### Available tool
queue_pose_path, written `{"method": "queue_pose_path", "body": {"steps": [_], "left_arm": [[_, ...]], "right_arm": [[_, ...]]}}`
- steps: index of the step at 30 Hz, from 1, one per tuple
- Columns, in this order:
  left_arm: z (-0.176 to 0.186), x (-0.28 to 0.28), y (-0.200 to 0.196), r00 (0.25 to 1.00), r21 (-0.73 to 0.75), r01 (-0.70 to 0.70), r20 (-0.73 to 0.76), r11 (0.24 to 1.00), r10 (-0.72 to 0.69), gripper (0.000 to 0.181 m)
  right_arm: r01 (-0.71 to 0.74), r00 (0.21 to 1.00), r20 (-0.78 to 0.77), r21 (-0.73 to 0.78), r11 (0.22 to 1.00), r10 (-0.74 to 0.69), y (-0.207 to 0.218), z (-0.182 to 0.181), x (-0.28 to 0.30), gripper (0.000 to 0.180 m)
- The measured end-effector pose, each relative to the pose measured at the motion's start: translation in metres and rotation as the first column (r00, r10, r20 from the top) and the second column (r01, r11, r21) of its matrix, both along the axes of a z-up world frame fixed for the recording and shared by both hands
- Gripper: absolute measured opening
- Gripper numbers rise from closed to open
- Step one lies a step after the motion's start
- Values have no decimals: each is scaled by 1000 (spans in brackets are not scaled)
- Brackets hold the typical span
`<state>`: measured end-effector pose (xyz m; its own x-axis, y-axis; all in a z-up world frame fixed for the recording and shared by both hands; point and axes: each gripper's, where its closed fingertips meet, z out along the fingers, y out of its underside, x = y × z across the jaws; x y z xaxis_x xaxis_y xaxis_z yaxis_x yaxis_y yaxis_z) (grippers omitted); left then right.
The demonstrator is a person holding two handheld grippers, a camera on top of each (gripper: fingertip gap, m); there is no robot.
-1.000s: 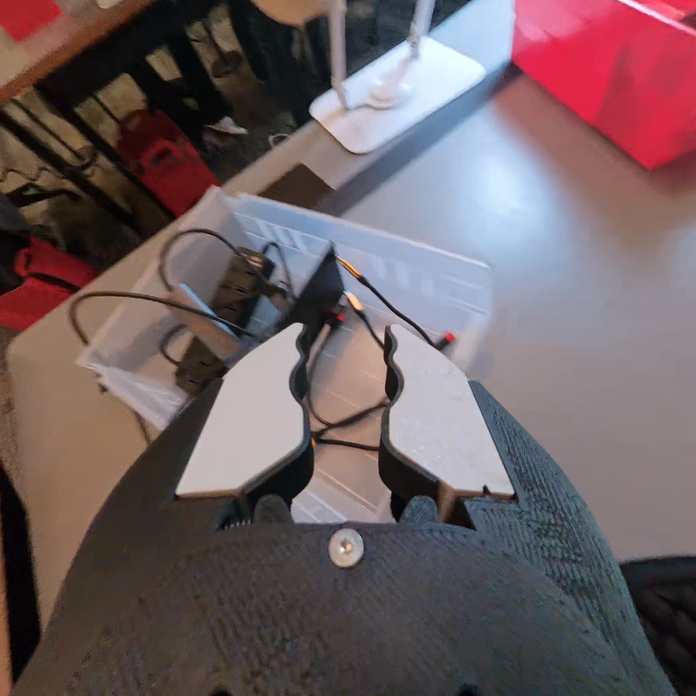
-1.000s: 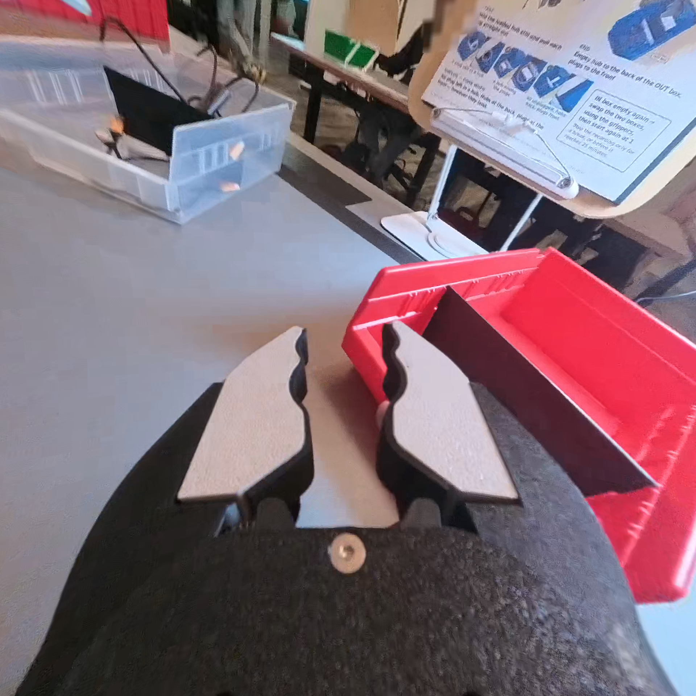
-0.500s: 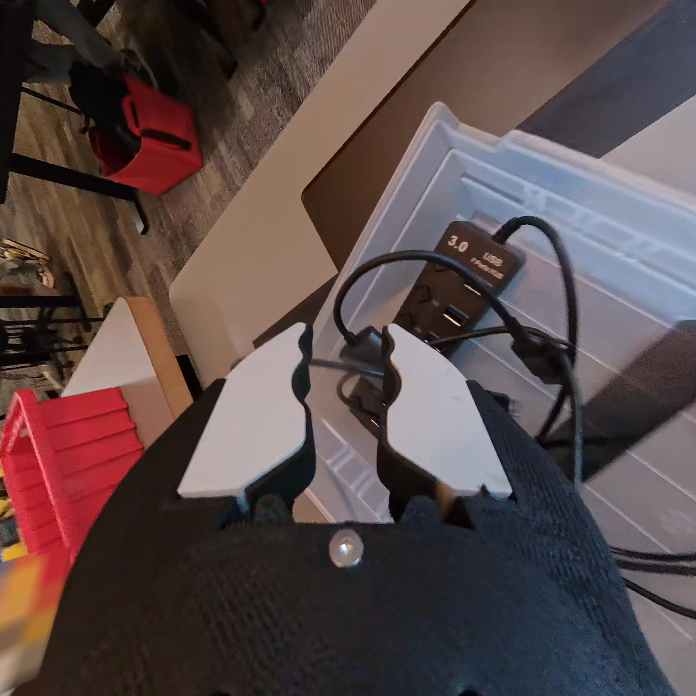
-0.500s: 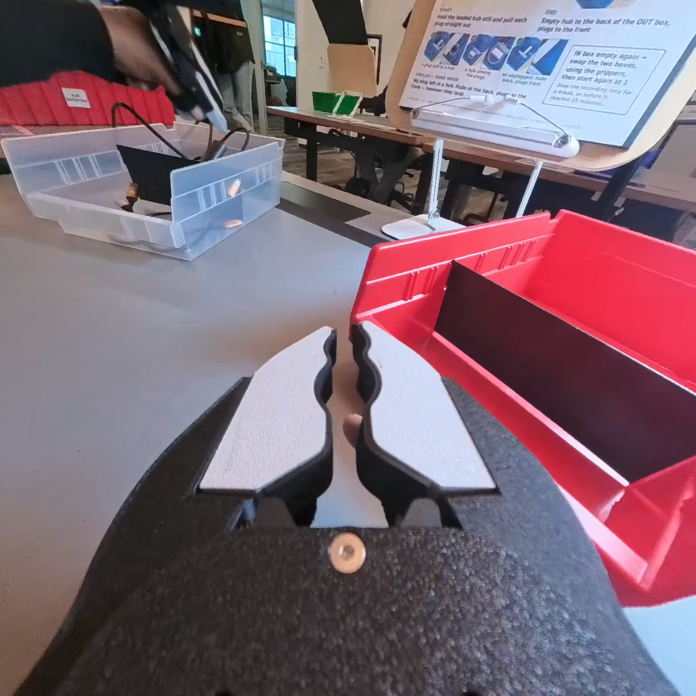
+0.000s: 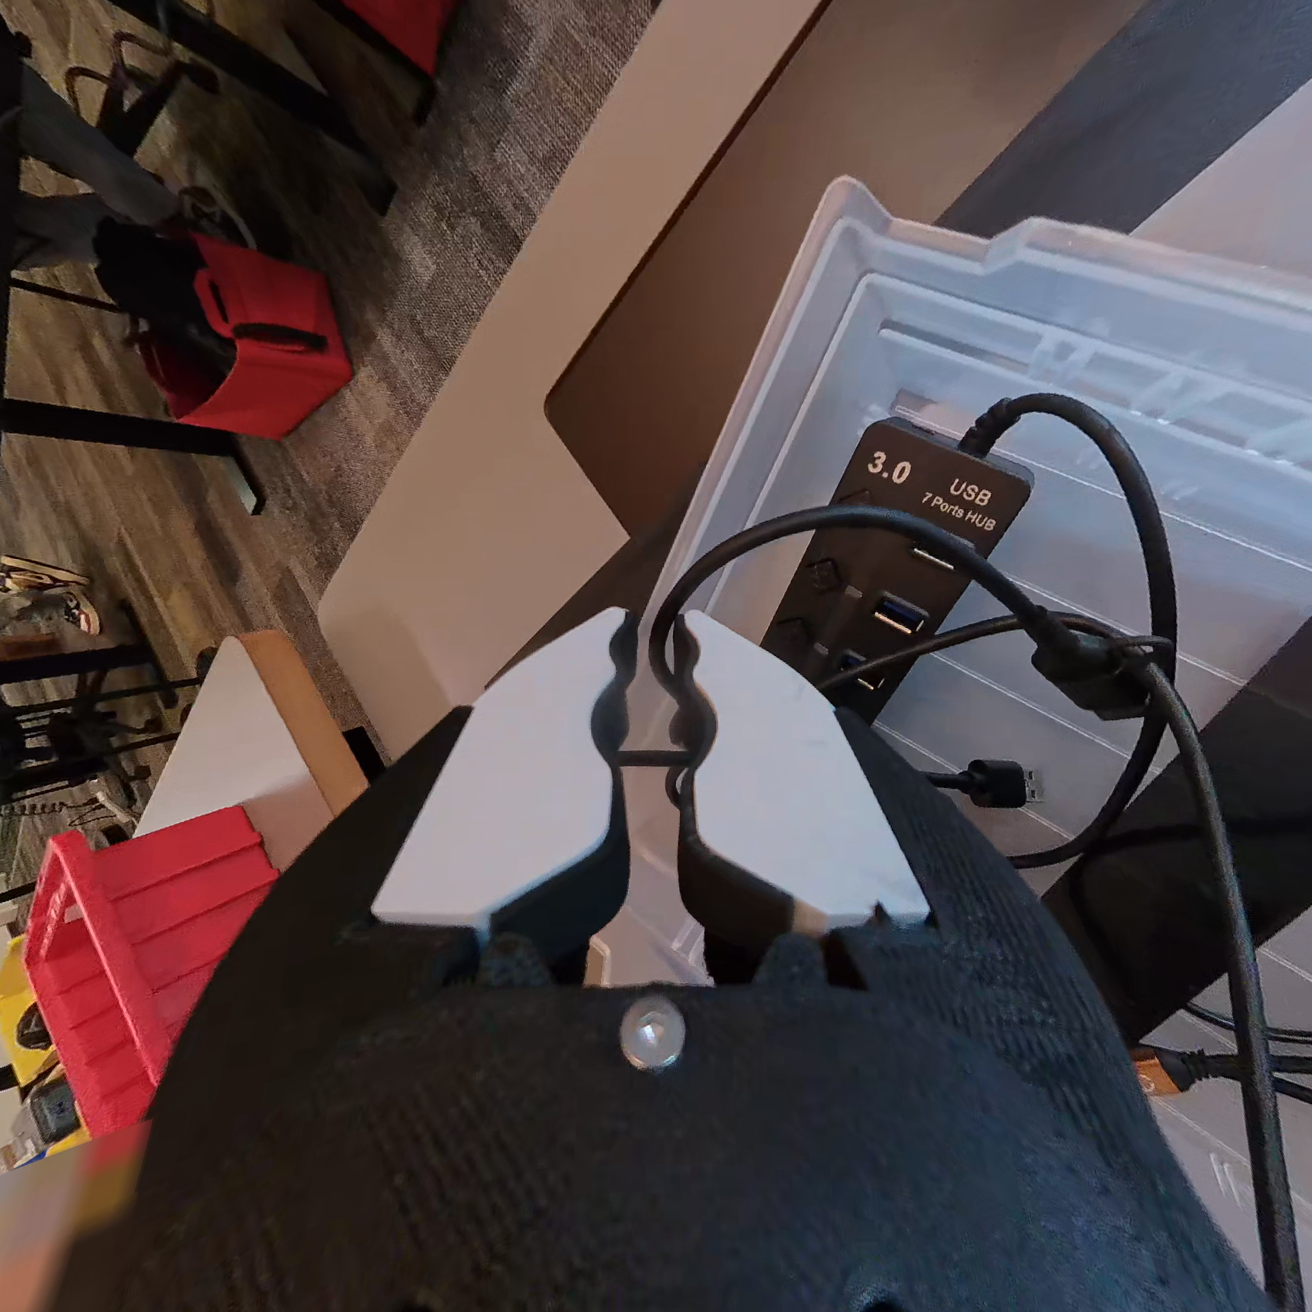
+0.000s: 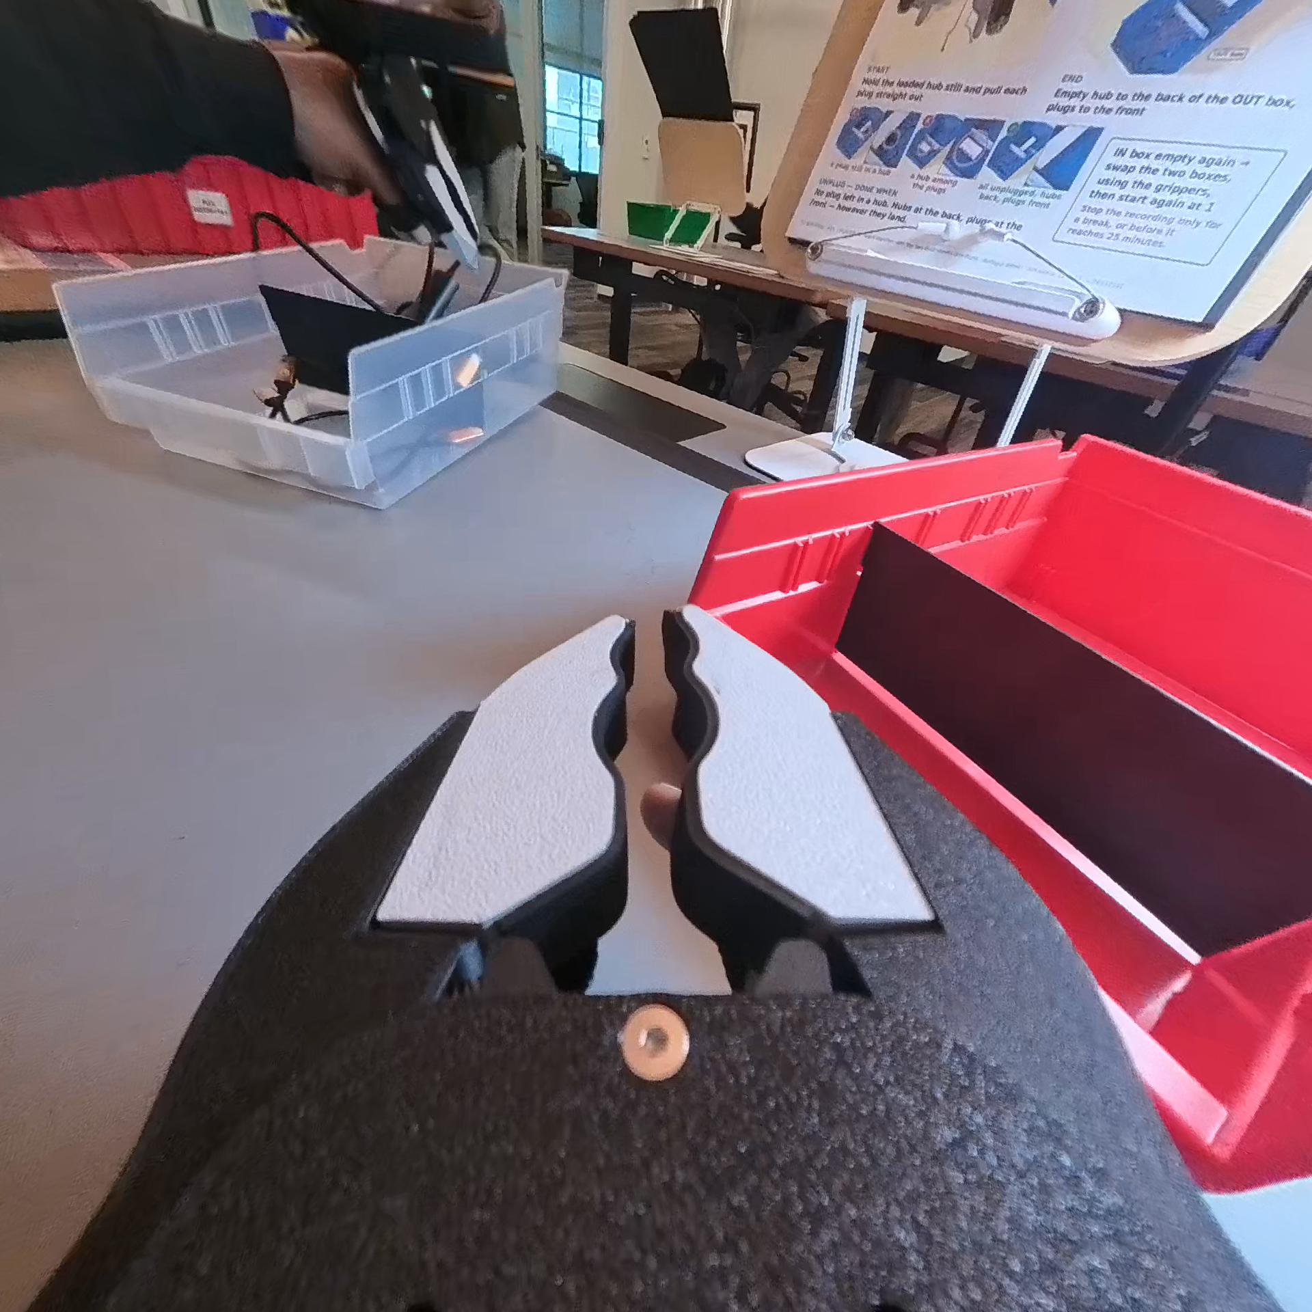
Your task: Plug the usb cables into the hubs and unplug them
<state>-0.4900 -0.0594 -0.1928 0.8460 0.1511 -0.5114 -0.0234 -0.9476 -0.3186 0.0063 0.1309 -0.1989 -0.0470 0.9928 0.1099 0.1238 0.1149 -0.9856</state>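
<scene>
Flat on the floor of the clear bin, in the compartment behind the black divider: a black USB hub, long axis running from the bin's far wall down toward the left gripper, near end hidden under the right-hand finger. Ports facing up, most apparently empty. Arching over the hub, a black cable, dropping into the narrow gap between the fingers of that gripper; a second strand crossing the gap lower down. Jaws drawn close, but whether pinching the cable or merely straddling it, impossible to say from here. Just right of the hub, a loose plug lying free on the bin floor. Well away across the grey table, beside the empty red bin: the right gripper, jaws nearly together on nothing, too far off to steady the hub. Clearly the left as the nearer tool, directly above the work. Probably early in the task, with a plug to be found and lined up square to a port along the hub's short axis before any push; risk of dragging the whole hub by its lead.
</scene>
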Motion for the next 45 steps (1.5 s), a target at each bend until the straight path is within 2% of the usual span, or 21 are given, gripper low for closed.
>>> {"method": "queue_pose_path", "body": {"steps": [5,8,10,13,15,19,23,26,29,31,33,36,40,43,45], "left_arm": [[0,-1,-7,999,54,-36,-1,998,36,9],[-6,-7,-9,997,70,-40,-62,997,44,5],[2,-12,-4,991,129,-29,-124,991,45,5],[21,-10,1,990,198,-21,-135,980,49,4],[50,-2,9,991,287,-6,-129,958,45,5],[139,29,27,973,477,110,-231,872,3,4],[219,86,44,953,626,258,-292,736,-86,4],[244,153,59,943,724,330,-220,606,-250,4],[240,232,71,884,838,332,-116,433,-453,4],[224,283,75,823,912,258,-34,319,-568,4],[200,327,79,763,962,140,47,236,-644,4],[156,376,86,666,981,-60,179,187,-724,4],[120,413,89,511,951,-268,277,156,-813,5],[104,429,91,443,950,-271,264,152,-857,4],[97,443,89,364,952,-253,258,172,-895,4]], "right_arm": [[-7,1000,4,2,1000,7,-3,0,1,8],[2,1000,13,18,1000,-2,-2,-2,2,7],[11,1000,11,21,1000,-11,0,-1,3,7],[22,1000,8,12,1000,-22,3,0,4,7],[20,1000,3,2,1000,-20,4,0,3,7],[4,1000,-4,-1,1000,-4,1,1,2,7],[-9,1000,-13,20,1000,9,-5,2,2,7],[-30,999,-40,32,999,32,-10,7,3,9],[-88,993,-80,28,996,90,-21,15,5,14],[-131,985,-105,40,991,135,-32,19,6,22],[-184,974,-119,60,981,191,-49,23,5,35],[-285,948,-129,72,956,292,-89,31,3,64],[-298,940,-131,130,946,314,-121,34,-9,72],[-423,905,-83,-52,905,418,-144,23,-19,74],[-483,875,-56,-182,857,481,-152,16,-27,76]]}}
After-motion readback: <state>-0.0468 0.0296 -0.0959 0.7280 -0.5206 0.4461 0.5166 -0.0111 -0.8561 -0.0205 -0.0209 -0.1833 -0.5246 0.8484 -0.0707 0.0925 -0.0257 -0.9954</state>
